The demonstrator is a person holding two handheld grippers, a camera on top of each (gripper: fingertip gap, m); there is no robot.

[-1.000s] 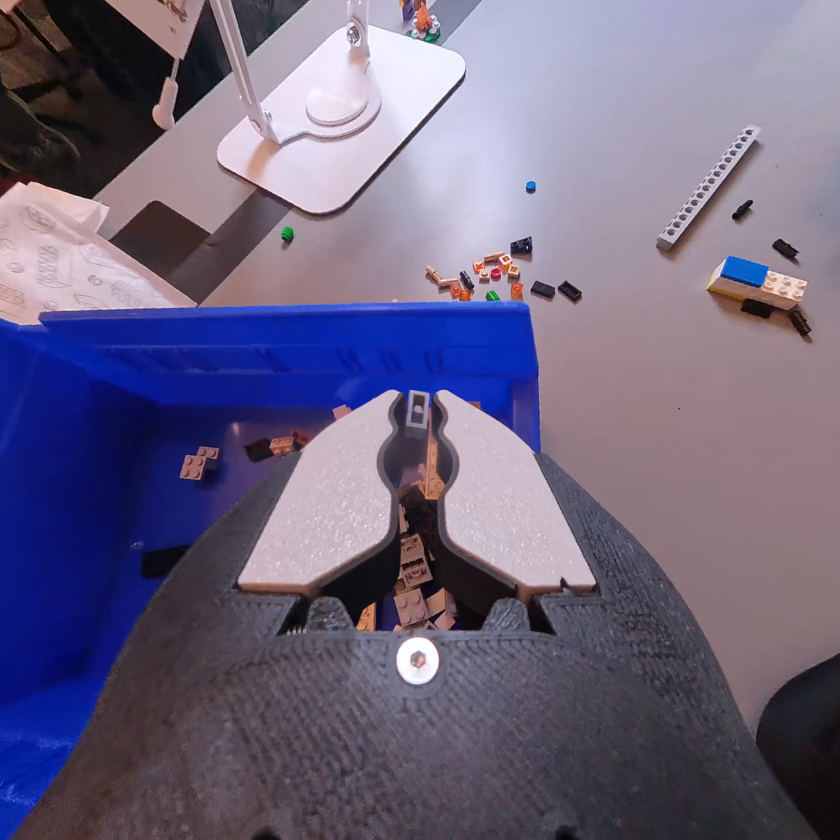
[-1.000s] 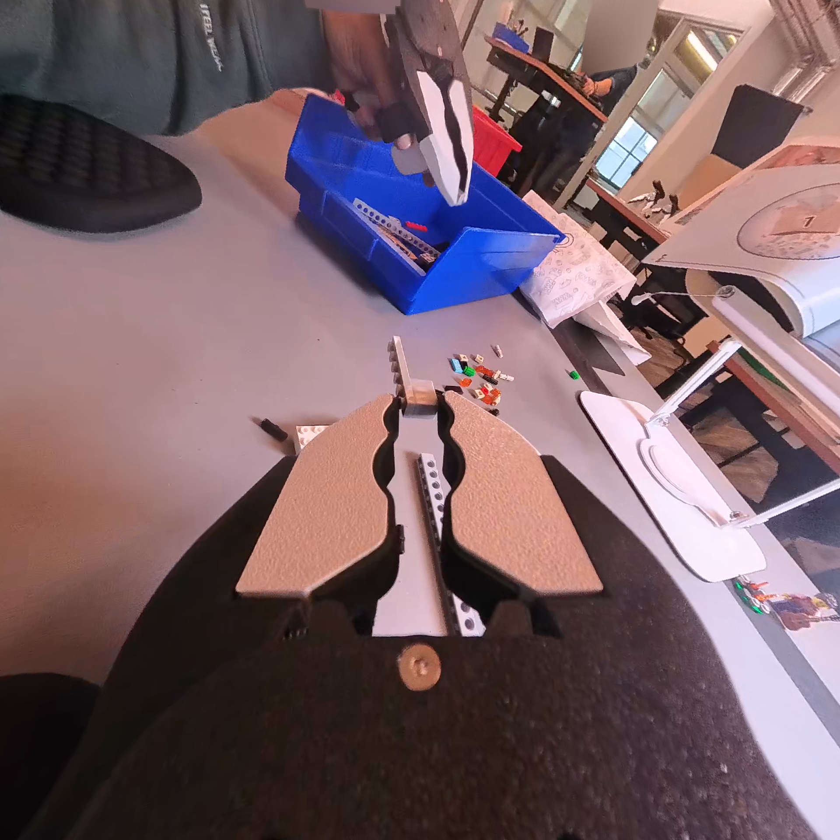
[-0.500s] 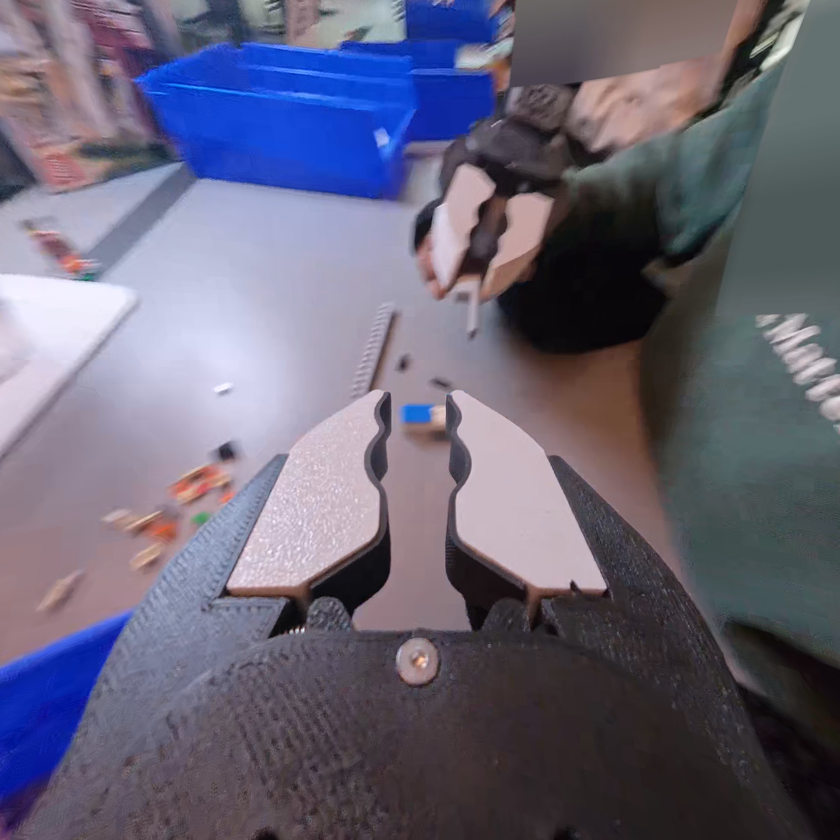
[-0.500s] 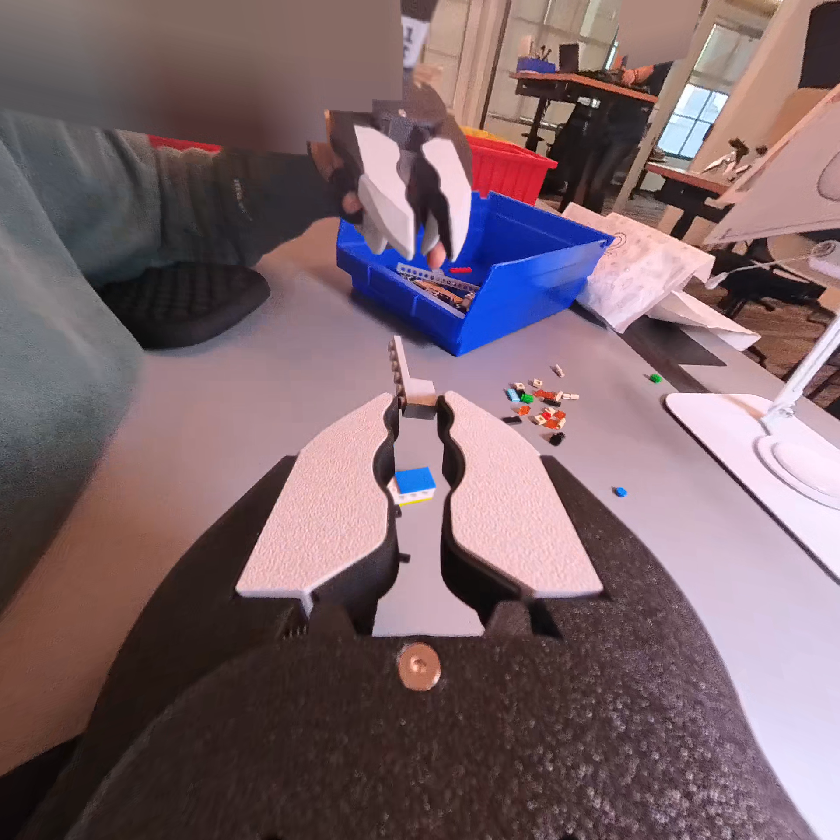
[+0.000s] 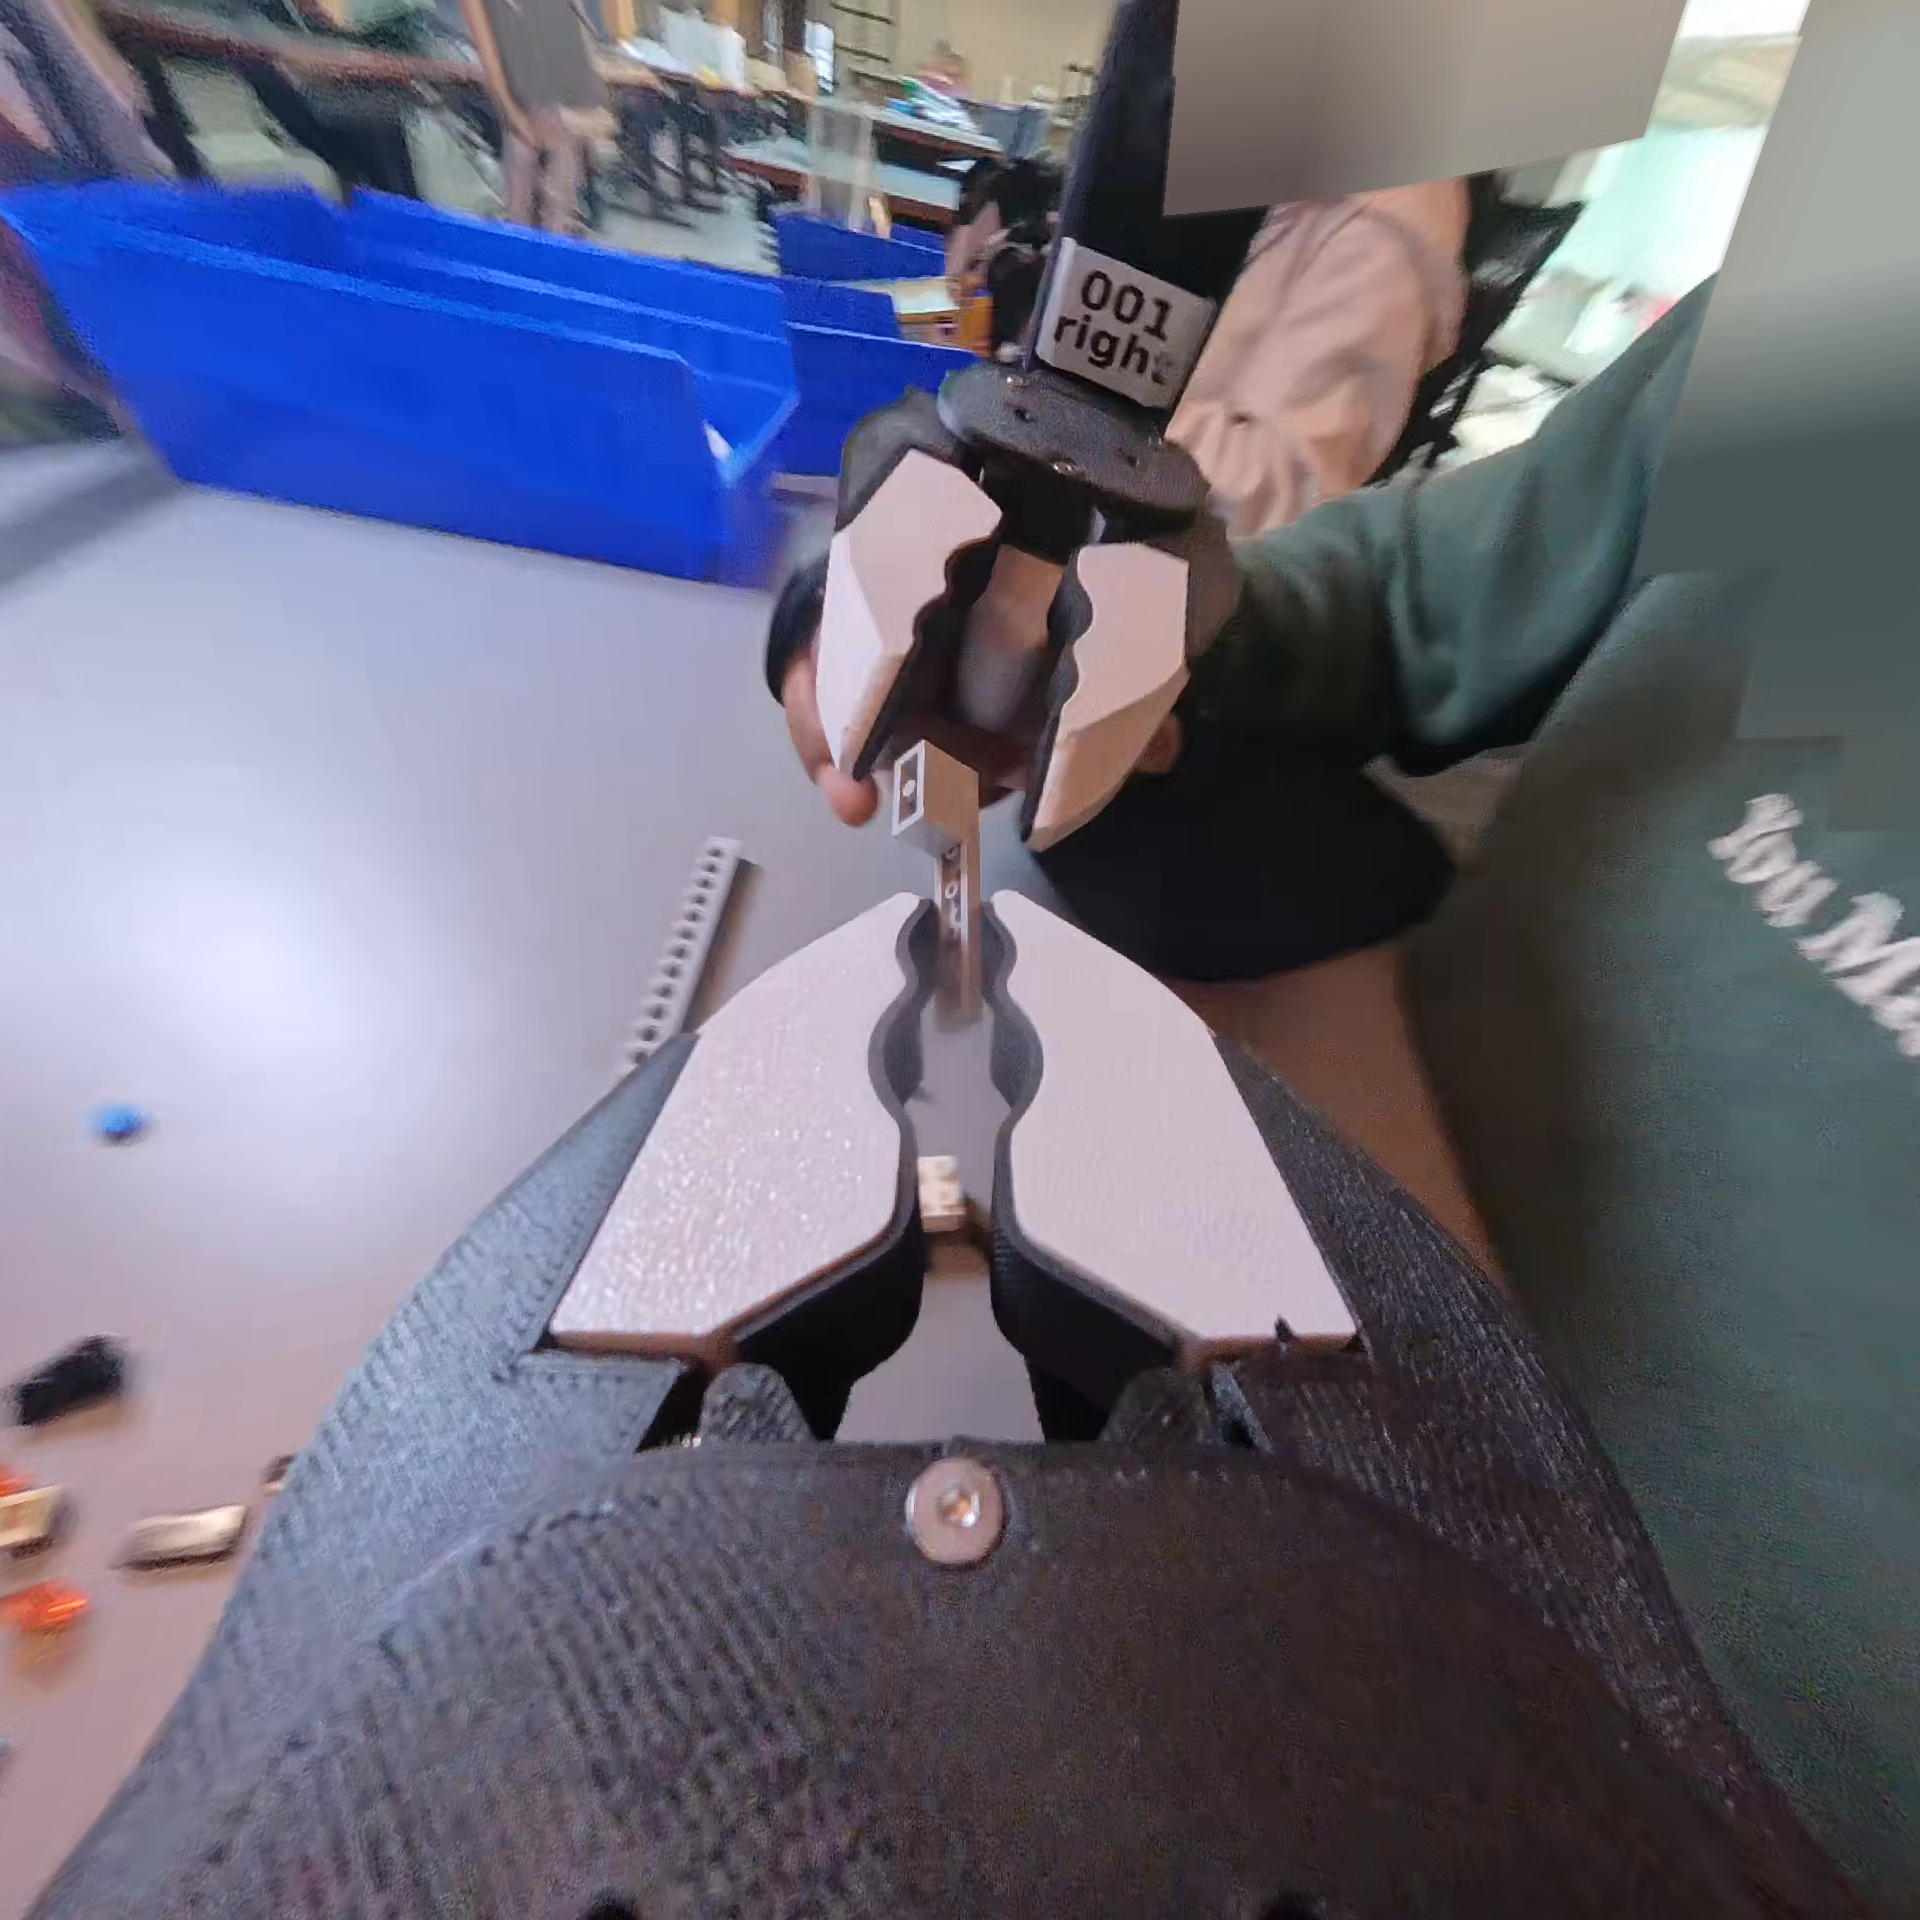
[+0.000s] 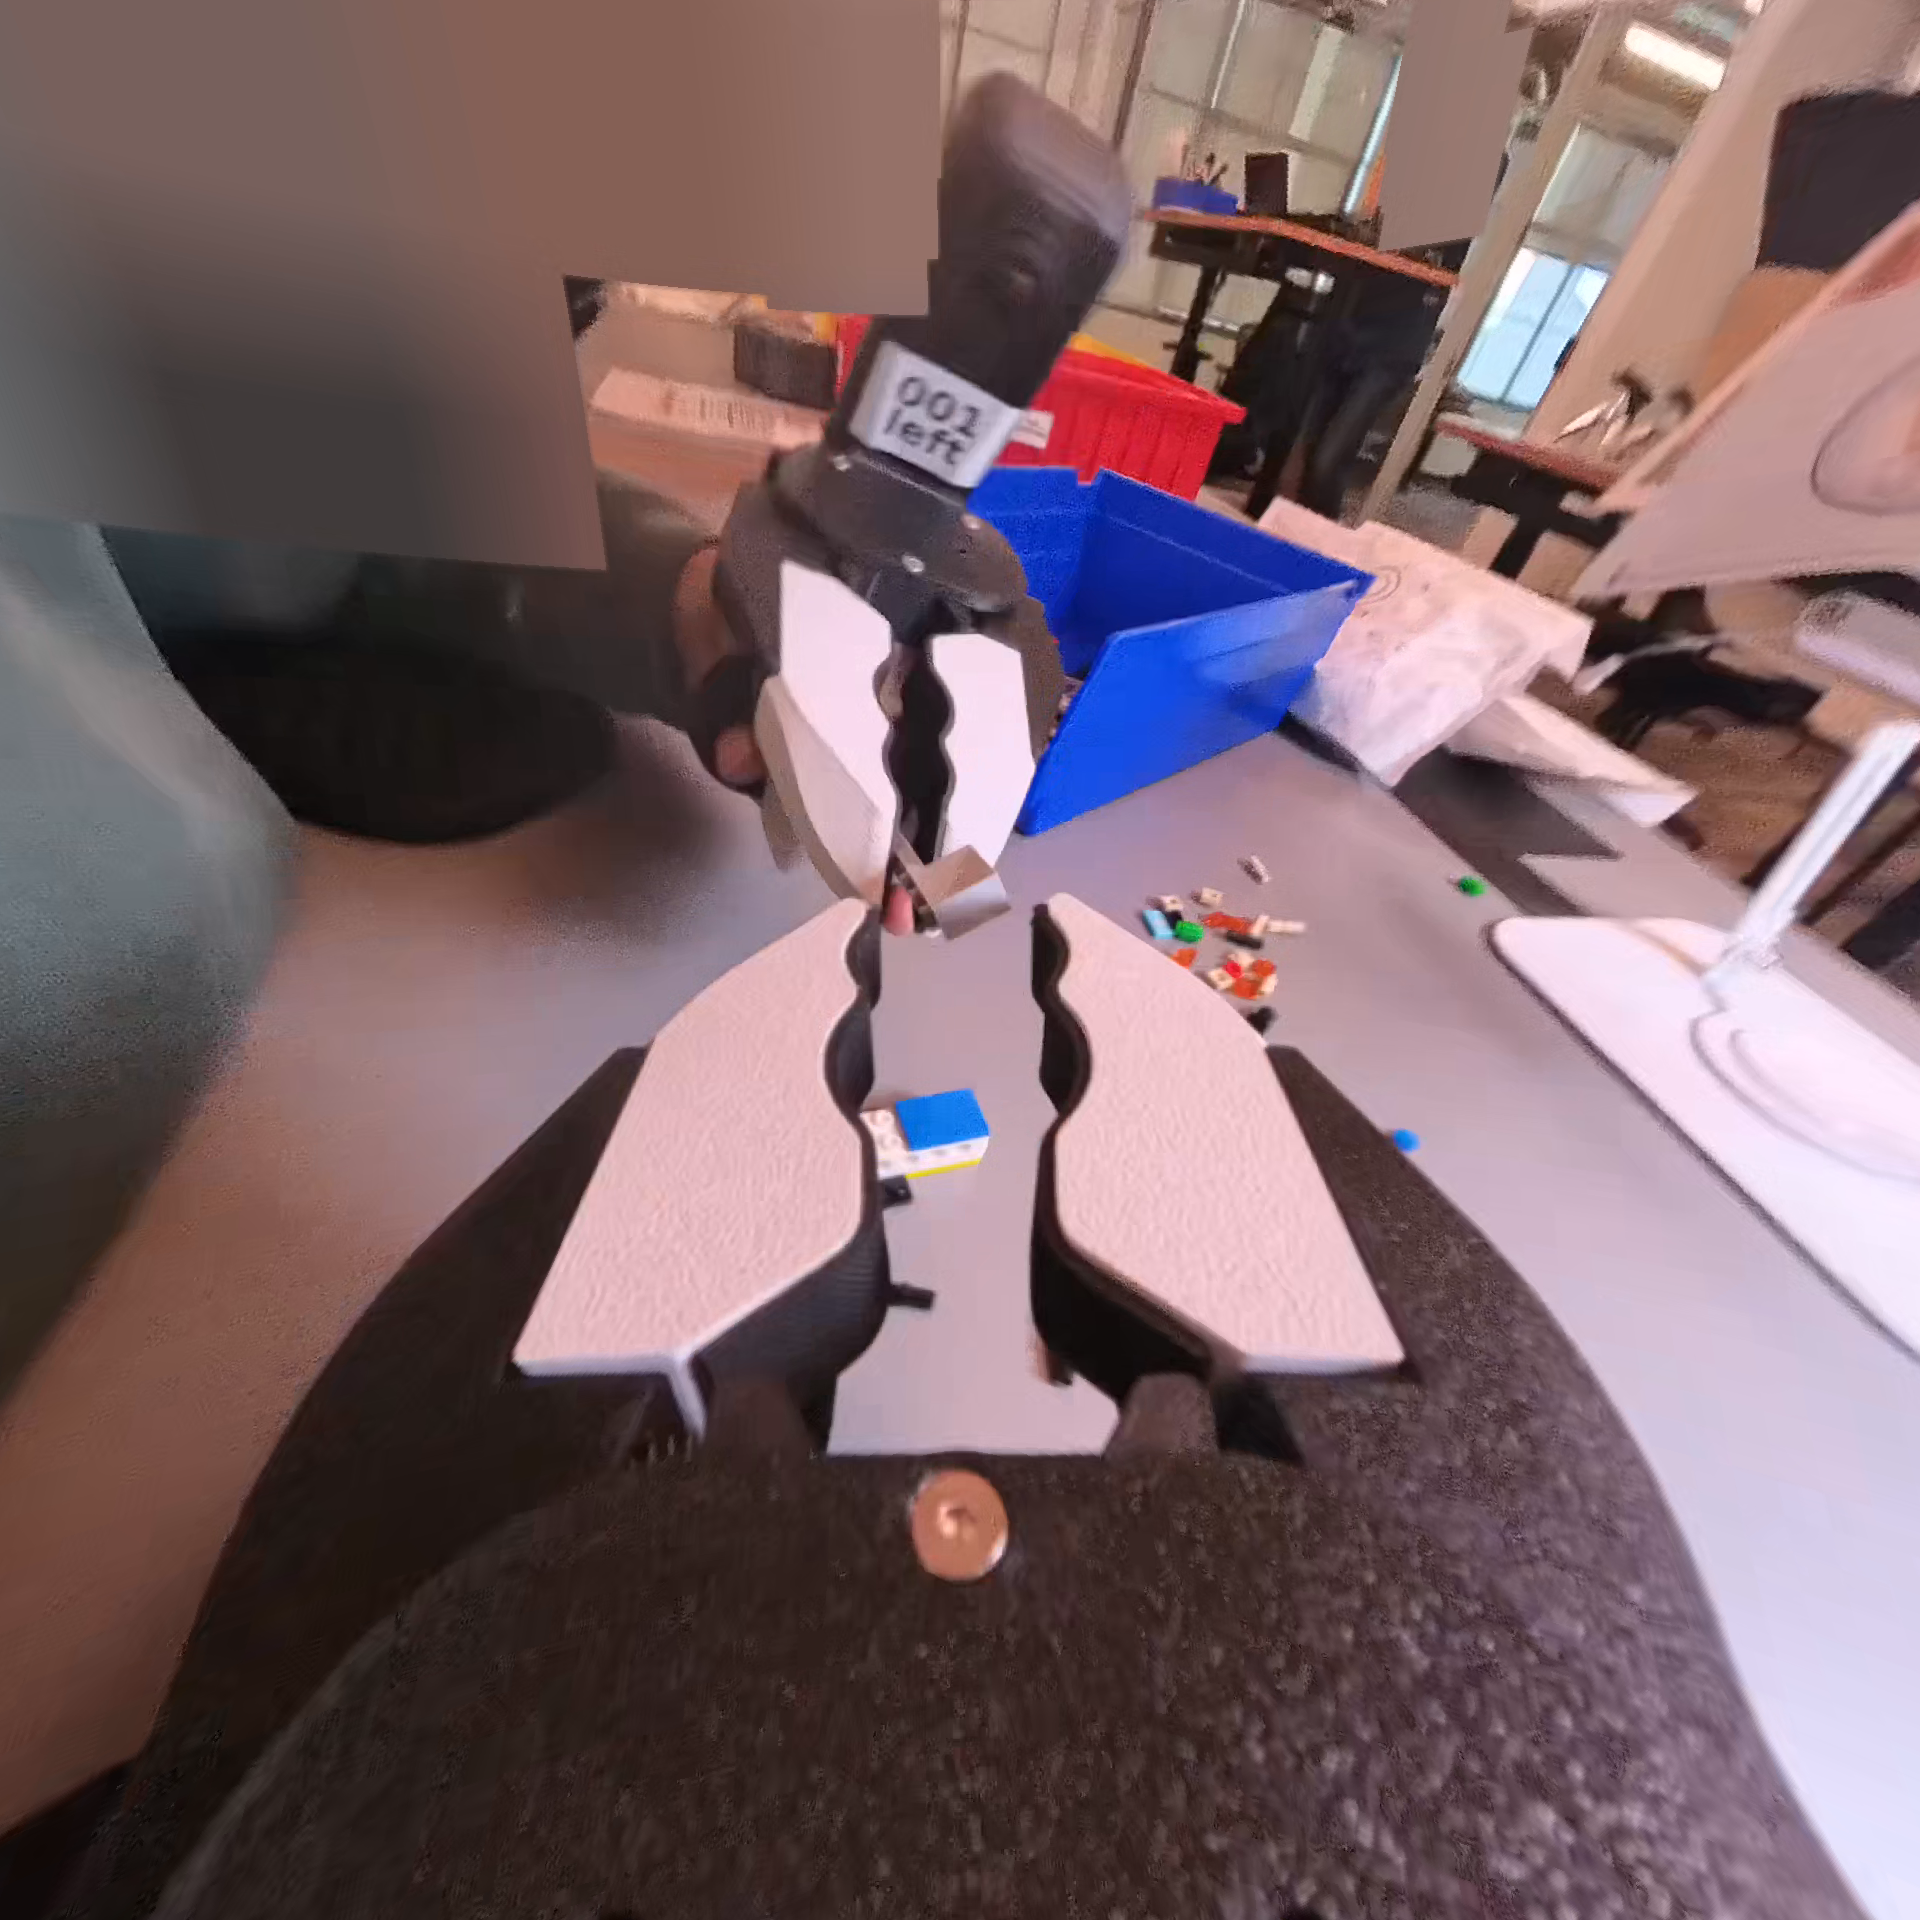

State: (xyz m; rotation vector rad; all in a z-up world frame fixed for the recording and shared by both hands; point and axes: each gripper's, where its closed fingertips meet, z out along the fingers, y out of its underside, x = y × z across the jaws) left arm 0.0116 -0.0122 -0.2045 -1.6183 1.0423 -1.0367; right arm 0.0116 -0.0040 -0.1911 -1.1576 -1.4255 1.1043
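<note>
- The left gripper (image 5: 958, 914) is closed on the thin end of a grey brick piece (image 5: 951, 831), both pads pressed against its narrow plate; the piece's thicker block end sticks out beyond the fingertips.
- In the right wrist view the same left gripper (image 6: 920, 883) points steeply down toward the bench (image 6: 1403, 1247), held by a hand (image 6: 727, 727) wrapped behind its black body, with the grey brick piece (image 6: 966, 894) jutting from its tips.
- The right gripper (image 6: 951, 925) stands open, its 2 fingers apart and pressing on nothing; the block end of the grey piece lies just ahead of its fingertips.
- From the left wrist view the right gripper (image 5: 956, 800) faces the left one, tips angled downward, the block end between its spread fingers, and a hand (image 5: 821, 748) in a dark green sleeve (image 5: 1455, 603) holds it.
- Below the right gripper a small blue, white and yellow brick stack (image 6: 930, 1132) rests on the bench.
- A long grey holed beam (image 5: 691, 956) lies on the bench beside the left gripper.
- A scatter of small coloured bricks (image 6: 1226, 945) lies farther off, and a blue bin (image 6: 1174, 665) stands beyond it.
- A white flat stand base (image 6: 1714, 1039) sits at the right edge.
</note>
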